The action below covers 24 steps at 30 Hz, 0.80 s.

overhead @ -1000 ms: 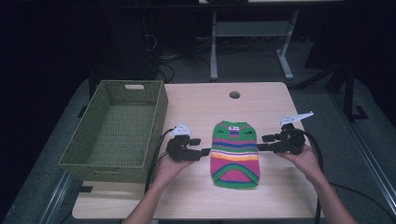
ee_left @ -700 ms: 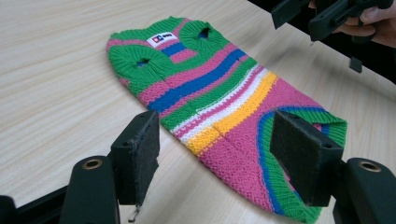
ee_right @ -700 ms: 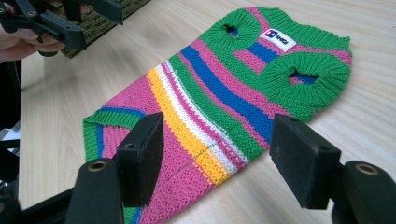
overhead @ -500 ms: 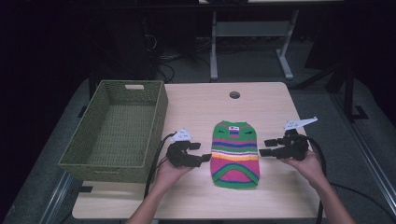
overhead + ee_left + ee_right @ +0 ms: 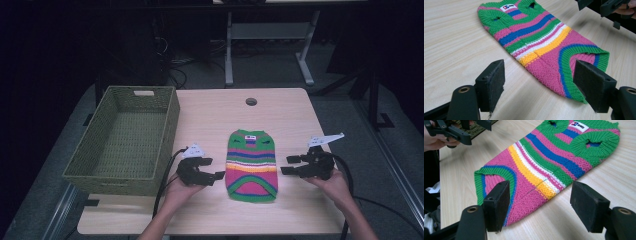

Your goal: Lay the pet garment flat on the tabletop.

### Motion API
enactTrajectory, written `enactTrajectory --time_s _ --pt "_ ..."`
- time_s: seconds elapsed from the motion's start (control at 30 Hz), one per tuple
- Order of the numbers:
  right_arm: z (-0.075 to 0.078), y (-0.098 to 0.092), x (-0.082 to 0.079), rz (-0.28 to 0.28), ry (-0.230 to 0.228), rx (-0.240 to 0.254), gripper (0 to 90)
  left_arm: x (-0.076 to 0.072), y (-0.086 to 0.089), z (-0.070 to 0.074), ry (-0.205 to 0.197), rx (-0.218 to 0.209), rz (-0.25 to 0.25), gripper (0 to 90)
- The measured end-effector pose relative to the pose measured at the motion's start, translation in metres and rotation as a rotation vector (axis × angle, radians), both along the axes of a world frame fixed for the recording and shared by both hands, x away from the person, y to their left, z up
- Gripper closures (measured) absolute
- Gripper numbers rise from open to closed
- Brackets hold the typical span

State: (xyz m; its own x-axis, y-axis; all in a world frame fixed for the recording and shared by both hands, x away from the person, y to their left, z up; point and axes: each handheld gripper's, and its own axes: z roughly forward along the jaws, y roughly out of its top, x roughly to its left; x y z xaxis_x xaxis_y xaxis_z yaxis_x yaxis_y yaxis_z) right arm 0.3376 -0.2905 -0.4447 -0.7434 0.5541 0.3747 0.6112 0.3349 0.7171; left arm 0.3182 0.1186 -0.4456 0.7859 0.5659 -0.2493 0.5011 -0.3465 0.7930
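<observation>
Basket (image 5: 125, 140) empty; sweater (image 5: 251, 165) flat on desk (image 5: 210, 110). Both grippers, left (image 5: 216, 176) and right (image 5: 287, 166), fingers wide apart, holding nothing, now slightly lower.

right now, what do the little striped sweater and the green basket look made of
The striped sweater looks like knitted yarn, matte and soft: rows of stitches and ribbed green edging show up close. The green basket looks woven, perhaps of paper cord or fibre; its fine mesh weave shows, but the material stays uncertain.

The counter (image 5: 210, 115) is evenly lit from overhead while the room toward 12 o'clock sinks into near-black. The high view looks soft and grainy. Both gripper views are sharp, with faint shadows under the striped sweater (image 5: 544, 47).
</observation>
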Motion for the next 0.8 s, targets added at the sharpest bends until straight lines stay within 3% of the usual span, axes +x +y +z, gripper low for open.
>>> enactTrajectory --time_s 0.8 --pt "-0.010 -0.013 -0.033 -0.024 -0.023 0.008 30.7 -0.032 0.014 -0.007 -0.035 0.014 -0.003 25.1"
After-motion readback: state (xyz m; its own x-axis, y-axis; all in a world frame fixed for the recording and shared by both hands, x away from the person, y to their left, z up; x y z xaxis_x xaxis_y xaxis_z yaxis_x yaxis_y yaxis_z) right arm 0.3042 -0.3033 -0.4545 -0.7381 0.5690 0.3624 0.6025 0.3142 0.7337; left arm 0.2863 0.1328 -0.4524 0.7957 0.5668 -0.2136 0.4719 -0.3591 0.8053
